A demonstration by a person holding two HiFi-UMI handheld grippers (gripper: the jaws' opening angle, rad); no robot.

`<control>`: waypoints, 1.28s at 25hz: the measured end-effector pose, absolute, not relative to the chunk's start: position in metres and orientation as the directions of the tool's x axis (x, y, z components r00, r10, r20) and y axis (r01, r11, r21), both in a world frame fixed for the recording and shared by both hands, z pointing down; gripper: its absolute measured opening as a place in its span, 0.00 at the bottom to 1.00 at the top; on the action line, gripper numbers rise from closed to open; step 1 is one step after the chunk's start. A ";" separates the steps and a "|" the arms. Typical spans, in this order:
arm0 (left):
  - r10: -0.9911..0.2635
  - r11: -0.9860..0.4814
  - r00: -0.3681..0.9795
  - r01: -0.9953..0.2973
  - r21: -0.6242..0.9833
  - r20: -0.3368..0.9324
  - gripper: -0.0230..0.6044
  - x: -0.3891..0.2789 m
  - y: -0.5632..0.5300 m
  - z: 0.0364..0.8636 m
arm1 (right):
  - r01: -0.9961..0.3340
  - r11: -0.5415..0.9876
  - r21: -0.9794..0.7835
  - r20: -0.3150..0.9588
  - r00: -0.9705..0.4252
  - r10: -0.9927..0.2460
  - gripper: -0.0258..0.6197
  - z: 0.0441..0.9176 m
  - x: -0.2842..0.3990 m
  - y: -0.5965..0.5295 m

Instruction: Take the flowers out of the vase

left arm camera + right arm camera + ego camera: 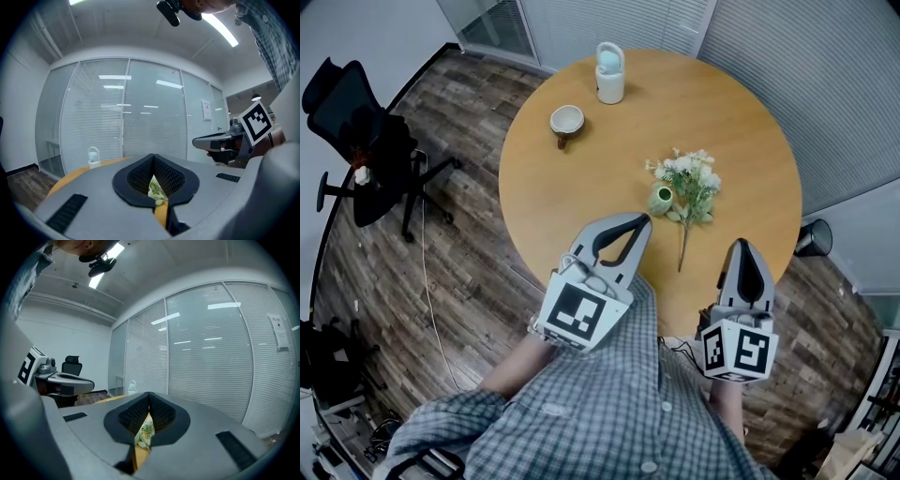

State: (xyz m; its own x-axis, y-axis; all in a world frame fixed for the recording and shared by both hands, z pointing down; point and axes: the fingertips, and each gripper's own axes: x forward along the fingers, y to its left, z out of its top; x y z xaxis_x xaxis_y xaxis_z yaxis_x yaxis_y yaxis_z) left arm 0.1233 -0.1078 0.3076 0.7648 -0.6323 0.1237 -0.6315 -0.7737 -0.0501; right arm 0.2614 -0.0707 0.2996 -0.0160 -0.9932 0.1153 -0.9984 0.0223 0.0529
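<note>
A bunch of white flowers with green leaves (pixel 691 181) lies flat on the round wooden table (pixel 581 187), its thin stem pointing toward me. A small green vase (pixel 661 199) stands just left of the blooms, touching them. My left gripper (pixel 643 220) is shut and empty, its tip near the vase's front left. My right gripper (pixel 742 244) is shut and empty too, over the table's near edge, right of the stem. Through the closed jaws, the flowers (pixel 156 190) show in the left gripper view and the flowers (pixel 144 433) in the right gripper view.
A white handled bottle (pixel 610 73) and a small white cup (pixel 567 120) stand at the table's far side. A black office chair (pixel 356 141) is on the floor at left, a dark bin (pixel 814 239) at right. Glass walls with blinds lie beyond.
</note>
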 end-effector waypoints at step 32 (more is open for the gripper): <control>-0.614 -0.788 0.777 -0.612 -0.059 0.136 0.05 0.131 -0.111 0.309 | -0.999 0.027 0.039 0.152 -0.021 -0.988 0.06 0.307 0.263 -0.072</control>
State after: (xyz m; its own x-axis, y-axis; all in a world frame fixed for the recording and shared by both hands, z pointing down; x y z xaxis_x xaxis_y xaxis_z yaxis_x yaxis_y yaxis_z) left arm 0.1315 -0.1110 0.3091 0.7775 -0.6141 0.1359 -0.6124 -0.7884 -0.0589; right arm 0.2631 -0.0720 0.3070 -0.0209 -0.9881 0.1522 -0.9989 0.0272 0.0395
